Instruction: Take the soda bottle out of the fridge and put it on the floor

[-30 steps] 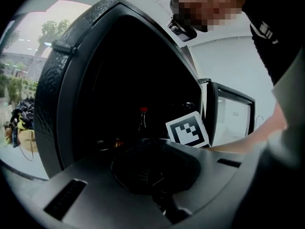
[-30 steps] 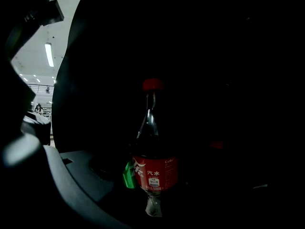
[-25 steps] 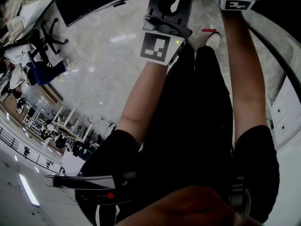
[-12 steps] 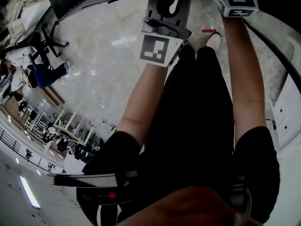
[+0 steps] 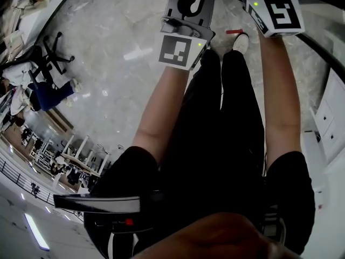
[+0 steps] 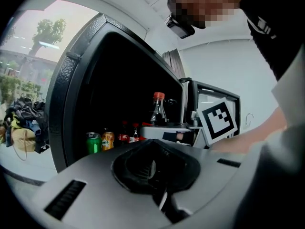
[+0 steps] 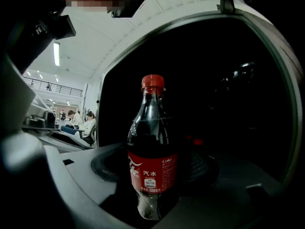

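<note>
The soda bottle (image 7: 152, 161) is a dark cola with a red cap and red label, standing upright between the jaws of my right gripper (image 7: 152, 180), which is shut on it. Behind it is the dark inside of the open fridge (image 7: 228, 80). The left gripper view shows the same bottle (image 6: 158, 109) in front of the fridge (image 6: 81, 80), beside the right gripper's marker cube (image 6: 219, 123). My left gripper (image 6: 155, 168) is shut and holds nothing. In the head view both grippers reach forward at the top: the left gripper (image 5: 190, 7) and the right gripper's cube (image 5: 275, 15). The bottle is hidden there.
A green can (image 6: 93, 142), an orange can (image 6: 107, 140) and small cola bottles (image 6: 129, 133) stand low in the fridge. The marble floor (image 5: 118, 63) spreads to the left, with an office chair (image 5: 51, 50) far left. White drawers (image 5: 331, 128) stand at the right.
In the head view the dark fridge edge has slid out at the top. The right gripper's cube has come lower and further into the frame; the left gripper has barely moved.
</note>
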{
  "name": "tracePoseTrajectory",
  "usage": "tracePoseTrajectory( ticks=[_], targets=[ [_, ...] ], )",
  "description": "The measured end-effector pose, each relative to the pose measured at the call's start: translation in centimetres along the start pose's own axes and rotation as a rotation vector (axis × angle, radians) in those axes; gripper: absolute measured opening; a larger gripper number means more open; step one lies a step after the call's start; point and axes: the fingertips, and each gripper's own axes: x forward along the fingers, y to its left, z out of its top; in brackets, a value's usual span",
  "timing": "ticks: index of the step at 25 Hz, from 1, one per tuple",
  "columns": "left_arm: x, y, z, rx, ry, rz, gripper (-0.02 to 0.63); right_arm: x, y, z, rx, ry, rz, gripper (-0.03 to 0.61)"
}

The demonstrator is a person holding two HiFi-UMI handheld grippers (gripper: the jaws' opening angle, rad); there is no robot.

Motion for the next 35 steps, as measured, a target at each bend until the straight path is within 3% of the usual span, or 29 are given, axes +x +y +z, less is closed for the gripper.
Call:
tracePoseTrajectory(
  ticks=[6, 12, 21, 27, 35],
  targets=[
    [-0.3, 0.7, -1.7, 0.007, -0.002, 0.016, 0.002, -1.9, 1.2, -1.2, 0.033, -0.008, 0.025, 0.316],
    [-1.9, -1.4, -8.0, 0.011, 0.045, 0.088, 0.002, -7.2, 2.7, -8.8, 0.078, 0.050, 0.091, 0.316],
    [-4.4, -4.9, -21.7, -0.023, 0.141, 0.196, 0.002, -13.4, 6.7, -25.7, 0.140, 0.198, 0.152, 0.316],
    [-4.9, -4.2, -31.7, -0.040, 0.201, 0.168, 0.002, -13.7, 9.0, -37.6, 0.151, 0.287, 0.145, 0.316],
    [-4.6, -2.7, -41.5, 0.007, 0.249, 0.089, 0.002, -13.6, 11.3, -51.5, 0.142, 0.406, 0.155, 0.316]
  ],
)
